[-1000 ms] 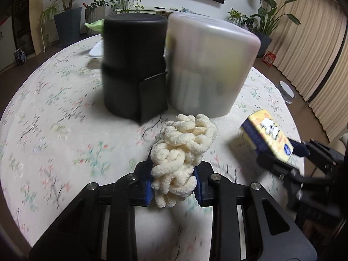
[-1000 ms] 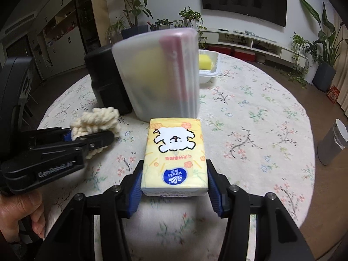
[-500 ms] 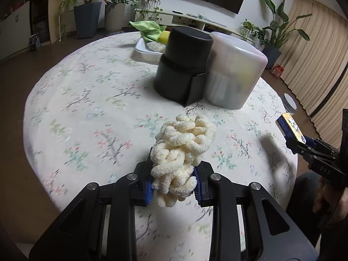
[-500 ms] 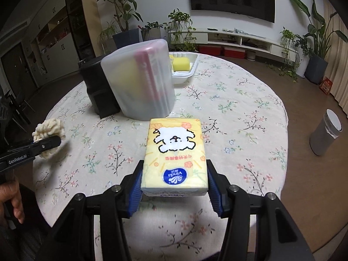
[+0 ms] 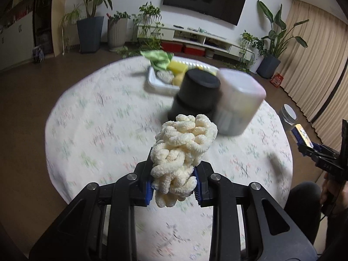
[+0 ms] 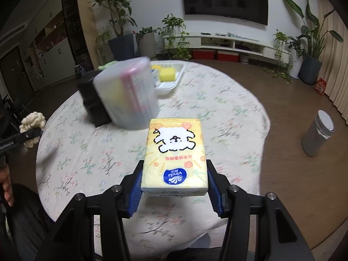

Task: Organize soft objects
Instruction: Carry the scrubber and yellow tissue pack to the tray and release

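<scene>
Both tongs have pulled back from the frosted bin (image 6: 127,93), left tongs (image 5: 174,181) clamped on the chenille cloth (image 5: 184,145), right tongs (image 6: 175,187) on the tissue pack (image 6: 175,154), so neither is stowed yet.

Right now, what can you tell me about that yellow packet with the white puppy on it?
The tissue packet is a soft yellow plastic pack with a white cartoon puppy, small flowers and a blue Vinda logo. It lies flat, lifted above the flowered table, squeezed at its near end between the blue pads of the right tool. Nothing else touches it.

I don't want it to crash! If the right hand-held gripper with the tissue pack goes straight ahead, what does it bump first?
Probably the clear tub, just ahead and slightly left of the tissue pack; depth is unclear.
</scene>
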Action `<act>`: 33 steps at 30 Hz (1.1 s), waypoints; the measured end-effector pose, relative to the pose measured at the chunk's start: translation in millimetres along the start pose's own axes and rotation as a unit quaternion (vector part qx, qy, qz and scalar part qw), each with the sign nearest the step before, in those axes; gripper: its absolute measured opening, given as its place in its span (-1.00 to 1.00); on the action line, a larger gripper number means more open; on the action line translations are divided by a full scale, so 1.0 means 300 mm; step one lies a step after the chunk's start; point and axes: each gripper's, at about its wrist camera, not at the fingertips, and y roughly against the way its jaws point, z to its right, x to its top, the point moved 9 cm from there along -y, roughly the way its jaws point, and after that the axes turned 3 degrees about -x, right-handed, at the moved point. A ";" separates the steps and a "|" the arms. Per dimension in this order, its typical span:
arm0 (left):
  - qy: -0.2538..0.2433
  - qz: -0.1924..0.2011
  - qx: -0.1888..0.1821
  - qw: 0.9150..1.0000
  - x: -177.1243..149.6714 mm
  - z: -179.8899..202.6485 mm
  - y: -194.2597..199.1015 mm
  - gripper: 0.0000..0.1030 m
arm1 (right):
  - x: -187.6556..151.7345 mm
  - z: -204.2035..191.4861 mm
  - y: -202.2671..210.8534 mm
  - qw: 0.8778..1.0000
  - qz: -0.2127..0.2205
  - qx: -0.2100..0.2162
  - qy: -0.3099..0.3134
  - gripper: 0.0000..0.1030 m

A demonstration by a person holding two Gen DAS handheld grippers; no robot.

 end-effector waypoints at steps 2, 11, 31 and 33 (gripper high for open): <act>-0.009 0.006 0.008 1.000 0.060 -0.023 0.005 -0.49 | 0.033 0.038 0.004 1.000 0.004 -0.009 0.001 0.07; -0.034 0.018 0.018 0.999 0.315 -0.103 -0.023 -0.49 | 0.263 0.195 0.000 0.998 0.025 -0.048 0.021 0.07; -0.169 -0.097 -0.034 0.980 0.593 -0.004 -0.653 -0.49 | 0.854 -0.054 -0.583 0.989 -0.051 0.064 0.126 0.07; -0.177 -0.109 -0.043 0.977 0.588 0.001 -0.708 -0.49 | 0.855 -0.099 -0.655 0.985 -0.068 0.073 0.139 0.07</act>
